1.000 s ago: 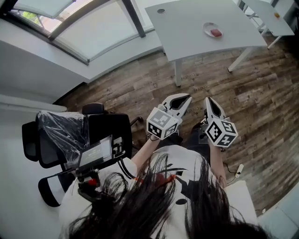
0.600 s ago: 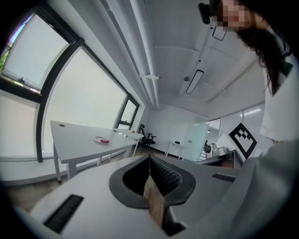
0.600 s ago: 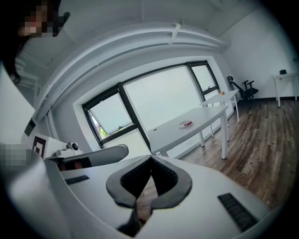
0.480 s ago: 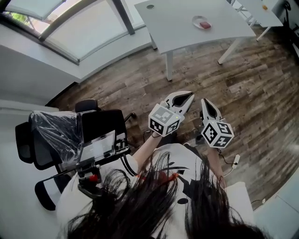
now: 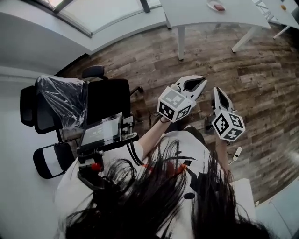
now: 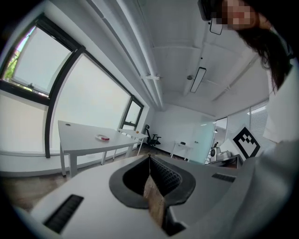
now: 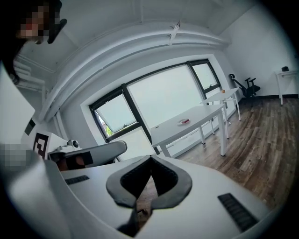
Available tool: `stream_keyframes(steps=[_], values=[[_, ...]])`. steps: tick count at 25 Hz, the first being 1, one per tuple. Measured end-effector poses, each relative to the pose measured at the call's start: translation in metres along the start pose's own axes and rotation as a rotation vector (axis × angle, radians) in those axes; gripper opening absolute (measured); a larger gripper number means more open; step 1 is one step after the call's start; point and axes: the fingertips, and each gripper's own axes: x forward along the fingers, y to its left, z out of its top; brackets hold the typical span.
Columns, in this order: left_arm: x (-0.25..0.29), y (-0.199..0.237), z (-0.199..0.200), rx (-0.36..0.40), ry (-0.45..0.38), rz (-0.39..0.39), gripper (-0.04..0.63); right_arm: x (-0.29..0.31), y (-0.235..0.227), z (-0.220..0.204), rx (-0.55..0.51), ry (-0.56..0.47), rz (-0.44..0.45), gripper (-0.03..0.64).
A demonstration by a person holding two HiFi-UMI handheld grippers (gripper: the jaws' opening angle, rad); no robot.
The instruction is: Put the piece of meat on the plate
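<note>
The piece of meat is small and red, lying on a white plate on the far desk, well apart from the left gripper and right gripper; both jaws are closed on nothing. Only the head view shows the black chair

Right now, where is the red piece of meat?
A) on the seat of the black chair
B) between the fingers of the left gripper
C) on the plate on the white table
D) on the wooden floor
C: the piece of meat lies on the plate on the white table, far from the person, while the left gripper and the right gripper are shut with nothing between the fingers.
</note>
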Motion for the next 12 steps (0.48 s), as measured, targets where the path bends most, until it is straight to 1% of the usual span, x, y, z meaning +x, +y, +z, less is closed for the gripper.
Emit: stream_keyframes(steps=[2, 4, 9, 12], values=[[-0.008, -0.010, -0.007, -0.015, -0.010, 0.022, 0.003, -0.011, 0.000, -0.006, -0.010, 0.006, 0.016, 0.008], [-0.018, -0.025, -0.015, -0.014, -0.016, 0.043, 0.003, -0.028, 0.003, -0.012, -0.021, 0.003, 0.032, 0.008], [-0.047, -0.081, -0.033, 0.004, -0.029, 0.090, 0.003, -0.086, 0.010, -0.032, -0.036, -0.004, 0.087, 0.008], [-0.054, -0.092, -0.038, 0.012, -0.026, 0.105, 0.003, -0.096, 0.012, -0.036, -0.035, -0.001, 0.105, 0.008]])
